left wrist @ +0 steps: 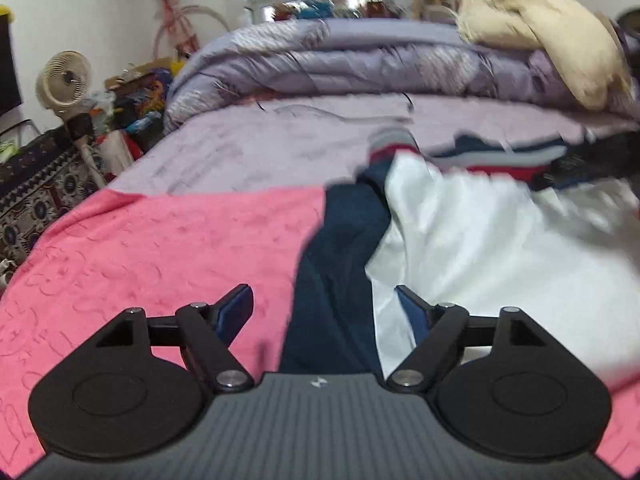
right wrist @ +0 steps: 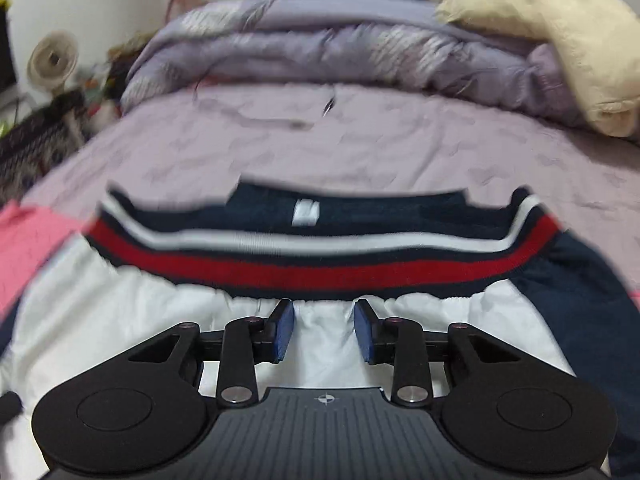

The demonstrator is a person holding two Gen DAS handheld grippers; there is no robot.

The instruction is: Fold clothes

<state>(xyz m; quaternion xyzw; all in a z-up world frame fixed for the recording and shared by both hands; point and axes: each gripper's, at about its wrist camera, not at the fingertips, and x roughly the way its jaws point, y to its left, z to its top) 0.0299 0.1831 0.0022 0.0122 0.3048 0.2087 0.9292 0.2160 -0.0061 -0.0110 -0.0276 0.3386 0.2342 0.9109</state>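
Navy-and-white jacket [left wrist: 460, 240], thin shiny shell cloth, lies spread on the bed [left wrist: 260, 148], partly over a pink blanket [left wrist: 140, 248]. Left wrist view: my left gripper [left wrist: 324, 312] stands wide open, nothing pressed between its blue pads; below it runs a navy sleeve [left wrist: 340, 264] beside the white panel, the striped cuff at its far end. Right wrist view: my right gripper [right wrist: 324, 330] hovers part open over the white gathered cloth, just short of the ribbed band [right wrist: 320, 264] of red, white and navy, pads clear of the fabric. Handling, as I judge it: light, limp, rather slippery, with no stiffness to hold a crease; the ribbed band and cuff are thicker and should give the surest pinch. Folded lilac quilt [right wrist: 320, 48] and cream pillow [right wrist: 560, 32] sit well apart at the far end.
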